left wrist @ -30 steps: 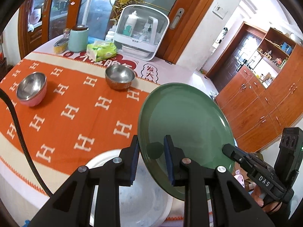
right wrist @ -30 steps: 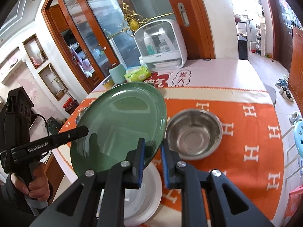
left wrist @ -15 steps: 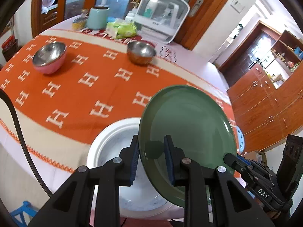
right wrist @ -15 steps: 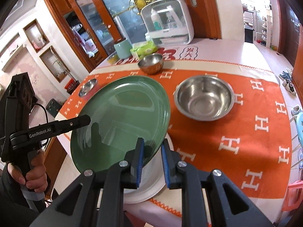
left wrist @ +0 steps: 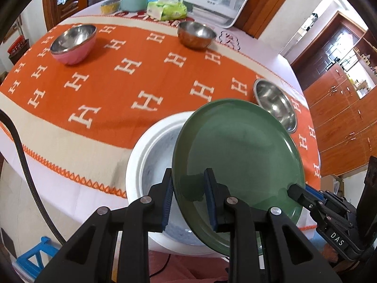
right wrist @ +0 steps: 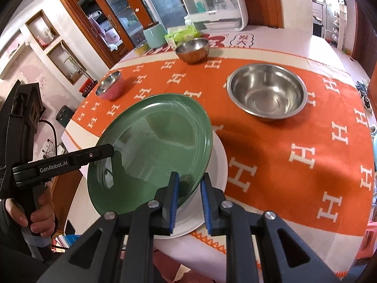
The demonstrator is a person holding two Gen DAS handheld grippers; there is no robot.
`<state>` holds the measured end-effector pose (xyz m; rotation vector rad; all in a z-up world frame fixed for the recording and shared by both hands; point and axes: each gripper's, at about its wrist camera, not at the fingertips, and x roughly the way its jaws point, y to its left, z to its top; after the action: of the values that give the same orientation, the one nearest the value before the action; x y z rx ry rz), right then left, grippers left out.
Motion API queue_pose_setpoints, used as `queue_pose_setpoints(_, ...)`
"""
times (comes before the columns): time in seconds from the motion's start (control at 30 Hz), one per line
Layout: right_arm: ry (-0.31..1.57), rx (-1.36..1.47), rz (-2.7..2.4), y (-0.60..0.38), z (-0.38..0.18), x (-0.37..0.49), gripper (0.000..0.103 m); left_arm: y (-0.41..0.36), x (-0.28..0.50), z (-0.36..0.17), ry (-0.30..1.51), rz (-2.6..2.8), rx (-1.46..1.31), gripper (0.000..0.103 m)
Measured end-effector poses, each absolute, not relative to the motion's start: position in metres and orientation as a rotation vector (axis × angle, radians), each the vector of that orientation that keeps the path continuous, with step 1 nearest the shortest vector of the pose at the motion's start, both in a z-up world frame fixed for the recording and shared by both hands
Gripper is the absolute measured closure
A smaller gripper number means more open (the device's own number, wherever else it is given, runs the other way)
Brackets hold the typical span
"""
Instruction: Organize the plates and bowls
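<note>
Over the white plate (left wrist: 150, 151) at the table's near edge, I hold the green plate (left wrist: 238, 160) tilted, my left gripper (left wrist: 188, 198) and right gripper (right wrist: 188, 198) each pinching its rim on opposite sides. At two o'clock in the right view sits the big steel bowl (right wrist: 267, 94); the pink bowl (left wrist: 73, 44) sits at ten o'clock in the left view.

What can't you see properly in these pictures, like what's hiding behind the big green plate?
- Left wrist view: the green plate, clamped by the left gripper, covers much of the white plate; whether they touch is hidden.
- Right wrist view: the green plate, also clamped by the right gripper, hides most of the white plate.
- Left wrist view: the steel bowl is partly behind the plate's rim.
- Both views: the organizer box contents are too small.
</note>
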<state>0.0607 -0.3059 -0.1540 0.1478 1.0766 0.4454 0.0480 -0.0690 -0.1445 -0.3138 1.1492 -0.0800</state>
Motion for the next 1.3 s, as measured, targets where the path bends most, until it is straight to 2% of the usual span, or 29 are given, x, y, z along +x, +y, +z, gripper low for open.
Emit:
queue_pose_setpoints(0.57,1.202,0.123,0.479,-0.287,-0.187,0.066,0.081,-0.060,0.050,-0.174,1.234,-0.013,-0.291,0.079)
queue_pose_setpoints(1.3,1.255,0.108,0.464,-0.274,-0.199,0.072,0.077,-0.058,0.061,-0.188,1.283,-0.009,-0.261,0.069)
